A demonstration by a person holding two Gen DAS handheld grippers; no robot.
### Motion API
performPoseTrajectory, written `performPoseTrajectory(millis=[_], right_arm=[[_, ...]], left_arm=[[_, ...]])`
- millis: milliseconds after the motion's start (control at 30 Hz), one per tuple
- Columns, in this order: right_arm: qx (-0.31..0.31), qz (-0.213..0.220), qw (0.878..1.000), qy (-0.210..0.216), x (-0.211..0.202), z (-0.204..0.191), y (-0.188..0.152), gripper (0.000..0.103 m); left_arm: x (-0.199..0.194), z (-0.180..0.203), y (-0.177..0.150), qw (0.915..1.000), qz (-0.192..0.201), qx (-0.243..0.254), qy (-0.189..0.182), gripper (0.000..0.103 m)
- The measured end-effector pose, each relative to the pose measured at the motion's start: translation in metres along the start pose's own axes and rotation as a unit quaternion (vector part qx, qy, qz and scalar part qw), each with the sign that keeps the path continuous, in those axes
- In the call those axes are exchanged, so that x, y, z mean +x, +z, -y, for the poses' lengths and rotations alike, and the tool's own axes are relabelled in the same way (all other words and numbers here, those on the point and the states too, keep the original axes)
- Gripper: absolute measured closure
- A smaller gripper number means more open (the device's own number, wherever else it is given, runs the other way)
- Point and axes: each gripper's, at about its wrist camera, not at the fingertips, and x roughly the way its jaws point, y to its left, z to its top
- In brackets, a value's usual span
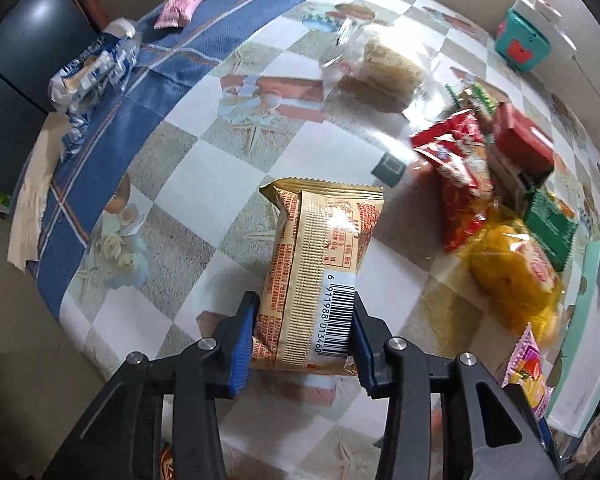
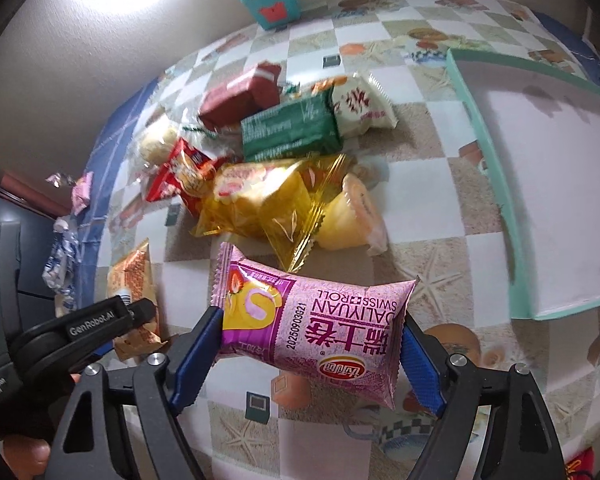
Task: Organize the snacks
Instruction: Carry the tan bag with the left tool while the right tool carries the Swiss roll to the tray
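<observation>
Low in the frame, the left gripper pinches a gold snack packet above the checked tablecloth, the right gripper pinching a pink Swiss-roll packet lengthwise

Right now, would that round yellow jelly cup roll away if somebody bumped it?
Probably. The jelly cup lies on its side with round walls, so a nudge could roll it in a curve. The yellow packet leaning against it might stop it. It looks stiff, not squishy.
</observation>
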Motion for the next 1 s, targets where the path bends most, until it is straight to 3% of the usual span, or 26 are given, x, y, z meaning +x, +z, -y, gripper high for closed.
performPoseTrajectory(millis=[300, 467, 700, 1000], right_arm=[[0.024, 0.035, 0.999, 0.023, -0.038, 0.022, 0.007, 0.018], [0.045, 0.057, 0.997, 0.016, -0.058, 0.045, 0.013, 0.018], [0.096, 0.077, 0.992, -0.025, -0.078, 0.089, 0.024, 0.018], [0.175, 0.103, 0.976, -0.079, -0.098, 0.156, 0.030, 0.018]], left_arm=[[-0.053, 0.020, -0.018, 0.9993, 0.034, 0.016, 0.003, 0.059], [-0.074, 0.052, -0.027, 0.9978, 0.053, 0.040, -0.003, 0.059], [-0.091, 0.109, -0.042, 0.9939, 0.066, 0.089, 0.000, 0.059], [-0.097, 0.185, -0.062, 0.9849, 0.076, 0.155, -0.011, 0.059]])
